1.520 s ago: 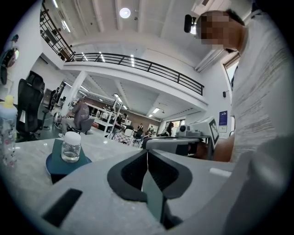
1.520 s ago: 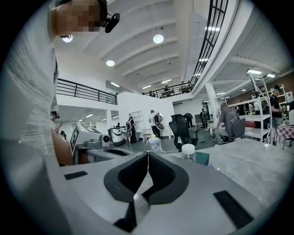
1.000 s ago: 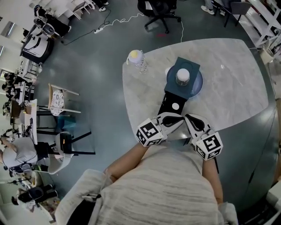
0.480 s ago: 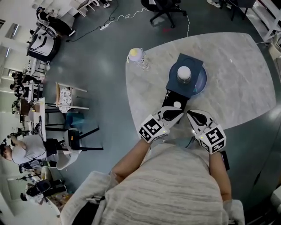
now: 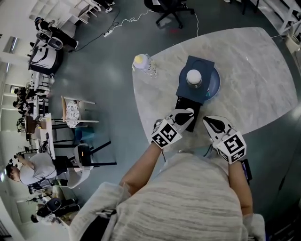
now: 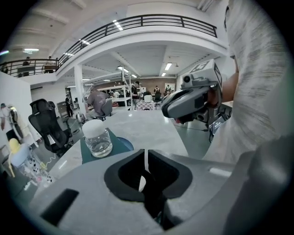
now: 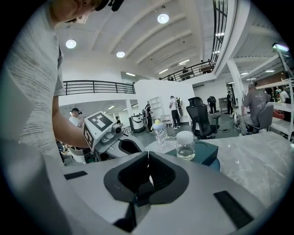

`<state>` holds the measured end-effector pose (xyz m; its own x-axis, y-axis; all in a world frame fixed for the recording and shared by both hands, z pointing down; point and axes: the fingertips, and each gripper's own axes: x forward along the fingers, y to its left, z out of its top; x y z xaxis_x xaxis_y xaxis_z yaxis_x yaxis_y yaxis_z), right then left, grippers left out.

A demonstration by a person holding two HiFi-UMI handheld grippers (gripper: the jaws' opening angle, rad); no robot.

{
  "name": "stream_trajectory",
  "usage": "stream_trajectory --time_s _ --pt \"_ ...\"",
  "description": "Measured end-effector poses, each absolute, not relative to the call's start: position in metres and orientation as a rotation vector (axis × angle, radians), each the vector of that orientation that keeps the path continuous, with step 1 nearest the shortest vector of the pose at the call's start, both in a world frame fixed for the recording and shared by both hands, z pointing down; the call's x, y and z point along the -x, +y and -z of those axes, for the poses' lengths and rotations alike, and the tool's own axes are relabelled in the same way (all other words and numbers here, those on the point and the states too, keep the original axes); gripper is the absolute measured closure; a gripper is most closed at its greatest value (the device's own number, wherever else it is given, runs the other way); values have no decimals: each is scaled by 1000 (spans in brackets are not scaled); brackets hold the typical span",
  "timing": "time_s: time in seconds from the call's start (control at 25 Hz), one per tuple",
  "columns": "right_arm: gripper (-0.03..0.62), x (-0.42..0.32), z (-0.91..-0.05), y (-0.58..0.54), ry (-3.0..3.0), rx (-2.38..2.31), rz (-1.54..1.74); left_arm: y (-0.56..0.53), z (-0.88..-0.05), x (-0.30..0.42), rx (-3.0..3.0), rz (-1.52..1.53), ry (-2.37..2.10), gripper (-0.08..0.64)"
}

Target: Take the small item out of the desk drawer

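Note:
A dark teal drawer box [image 5: 203, 66] stands on the marble table [image 5: 254, 80], with a clear white-lidded jar [image 5: 194, 78] on top of it. Its black drawer [image 5: 182, 101] is pulled out toward me. A small white item [image 5: 190, 111] lies in the drawer. My left gripper [image 5: 187, 115] is shut, its tips right at the white item; I cannot tell whether they touch it. My right gripper [image 5: 207, 120] is shut and empty, just right of the drawer. The jar [image 6: 97, 137] and the right gripper [image 6: 193, 98] show in the left gripper view. The right gripper view shows the left gripper [image 7: 112, 133].
A baby bottle with a yellow cap [image 5: 142, 63] stands at the table's left edge. A blue plate [image 5: 214, 87] sticks out from under the box. On the floor, an office chair [image 5: 164, 7] stands beyond the table and a small chair [image 5: 70, 110] to the left.
My left gripper has dropped and reached forward, so its tips are now over the open drawer at the white item. The right gripper has barely shifted.

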<state>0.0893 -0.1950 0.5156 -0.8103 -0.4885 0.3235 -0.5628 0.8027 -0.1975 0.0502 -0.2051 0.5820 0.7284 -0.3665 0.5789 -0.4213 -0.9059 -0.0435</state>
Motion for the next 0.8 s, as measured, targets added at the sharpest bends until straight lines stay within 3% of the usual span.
stream_trajectory --time_s 0.24,0.36,0.8 --pt "581 -93 -511 -195 -2732 -842 -411 -210 -593 -50 -2877 -1066 -526 532" --pt "581 -96 -512 -194 -2726 -863 -411 -210 -601 -53 -2873 -1117 -452 434" --pt "581 -102 -510 -192 -2720 -923 -405 -209 -627 -57 -2903 -1411 -206 388"
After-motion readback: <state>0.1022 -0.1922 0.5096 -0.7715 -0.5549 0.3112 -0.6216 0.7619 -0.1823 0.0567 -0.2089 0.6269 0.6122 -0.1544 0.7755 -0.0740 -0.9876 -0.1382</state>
